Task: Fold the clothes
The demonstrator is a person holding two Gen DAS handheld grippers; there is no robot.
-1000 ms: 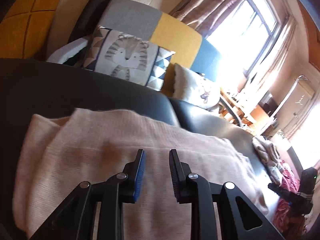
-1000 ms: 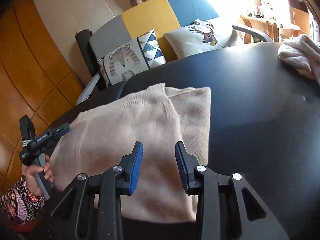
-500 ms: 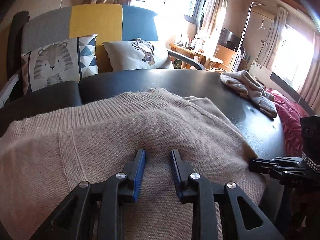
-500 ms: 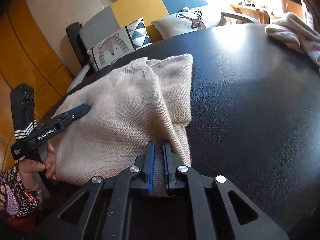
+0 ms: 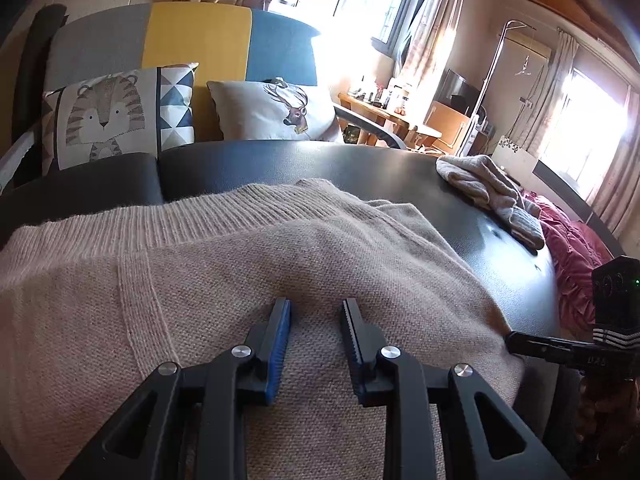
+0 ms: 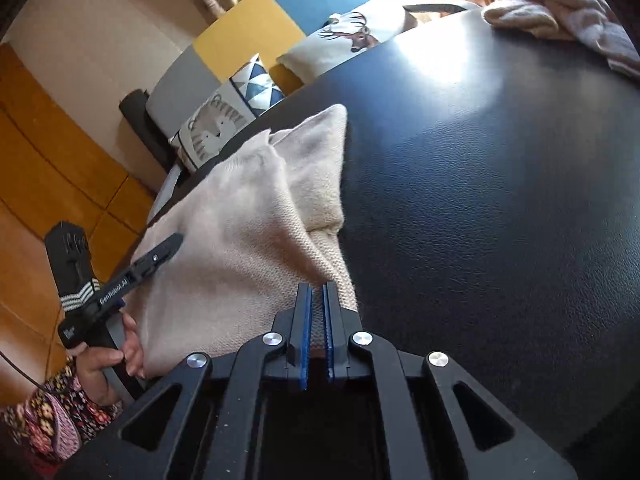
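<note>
A beige knit sweater lies partly folded on the black table. My left gripper is open, its jaws resting just over the sweater's near part with cloth under them, gripping nothing. My right gripper is shut on the sweater's near right corner at the table's front edge. The right gripper shows in the left wrist view at the sweater's right edge. The left gripper shows in the right wrist view over the sweater's left side.
A second pale knit garment lies bunched at the table's far right. A red cloth lies beyond the table edge. A colour-block sofa with tiger and deer cushions stands behind the table.
The right gripper has gone from open over the sweater to shut on its near right corner. The left gripper has swung to face across the sweater and stays open.
</note>
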